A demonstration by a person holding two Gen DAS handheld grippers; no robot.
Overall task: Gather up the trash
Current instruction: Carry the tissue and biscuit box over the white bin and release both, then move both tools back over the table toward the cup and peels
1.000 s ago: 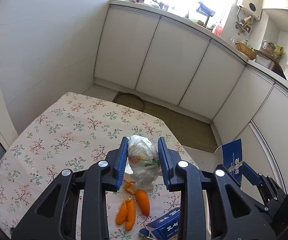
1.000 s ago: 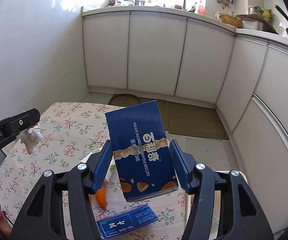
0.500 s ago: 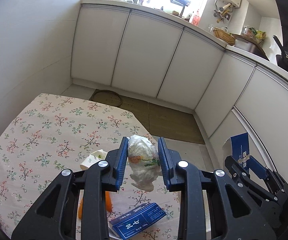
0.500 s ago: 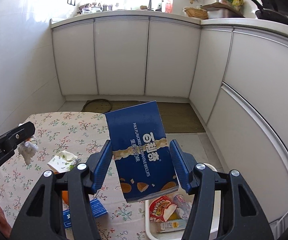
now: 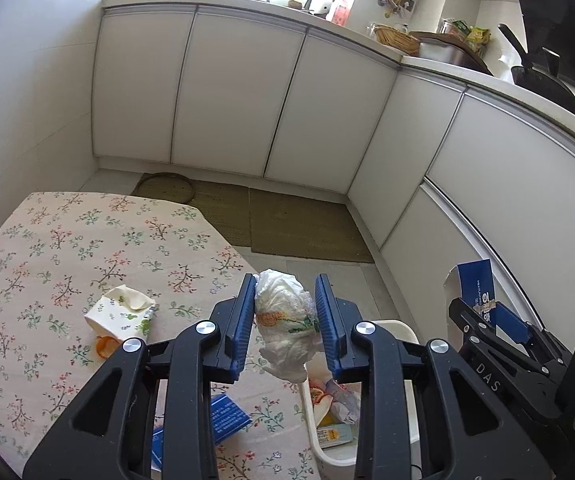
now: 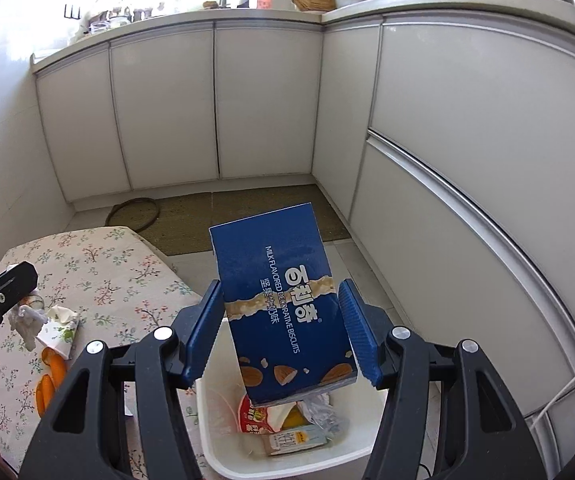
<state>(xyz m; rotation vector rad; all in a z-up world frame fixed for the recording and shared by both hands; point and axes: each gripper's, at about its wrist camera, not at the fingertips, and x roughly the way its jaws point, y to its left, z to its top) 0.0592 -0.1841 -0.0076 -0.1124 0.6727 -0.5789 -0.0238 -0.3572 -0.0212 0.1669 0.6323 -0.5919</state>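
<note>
My left gripper is shut on a crumpled white plastic wrapper and holds it over the table edge, beside the white trash bin. My right gripper is shut on a blue biscuit box, held directly above the white trash bin, which holds several wrappers and packets. The box also shows in the left wrist view. The left gripper's wrapper shows in the right wrist view.
A floral-cloth table carries a crushed paper cup, orange peel and a small blue box. White cabinets wrap around the back and right. A woven mat lies on the floor.
Both grippers have swung right with their loads: the bin has come into view under the blue box, and the wrapper now hangs at the table edge beside the bin.
</note>
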